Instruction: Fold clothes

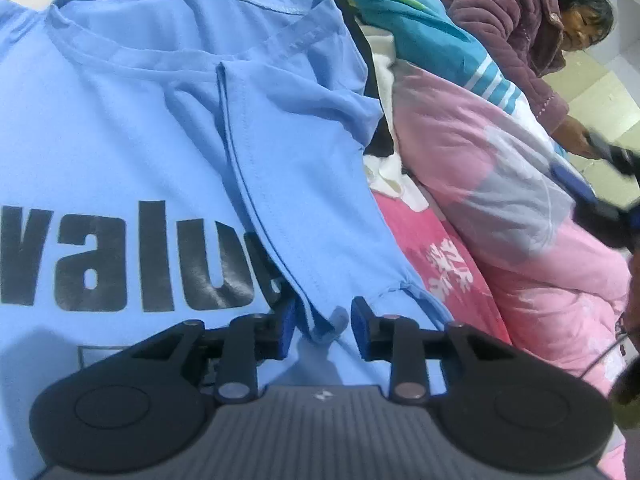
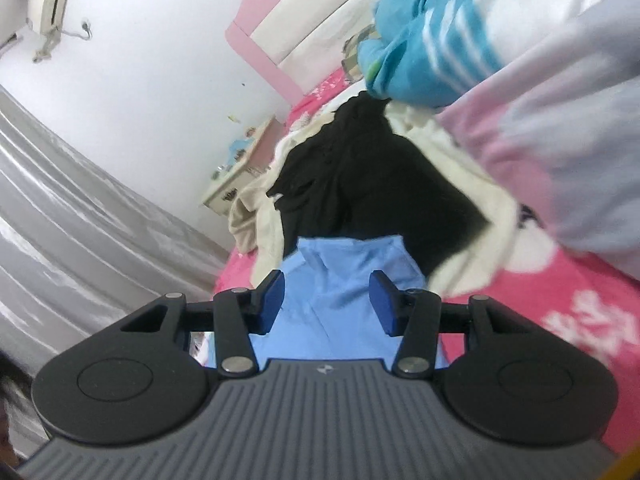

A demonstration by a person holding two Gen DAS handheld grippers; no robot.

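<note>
A light blue T-shirt [image 1: 132, 132] with black letters lies face up on the bed, its sleeve [image 1: 304, 184] folded inward over the chest. My left gripper [image 1: 323, 322] is open, with the sleeve's corner between its blue pads, the pads apart from the cloth. In the right wrist view the same blue shirt [image 2: 332, 296] lies under my right gripper [image 2: 327, 304], which is open and empty just above it.
A black garment [image 2: 360, 184] and cream cloth [image 2: 260, 216] lie beyond the shirt. A pink quilt [image 1: 500, 184] and a blue striped garment [image 1: 440, 40] are piled at right. A person in a purple jacket [image 1: 520, 20] sits beyond. The pink bedsheet [image 2: 560, 292] lies underneath.
</note>
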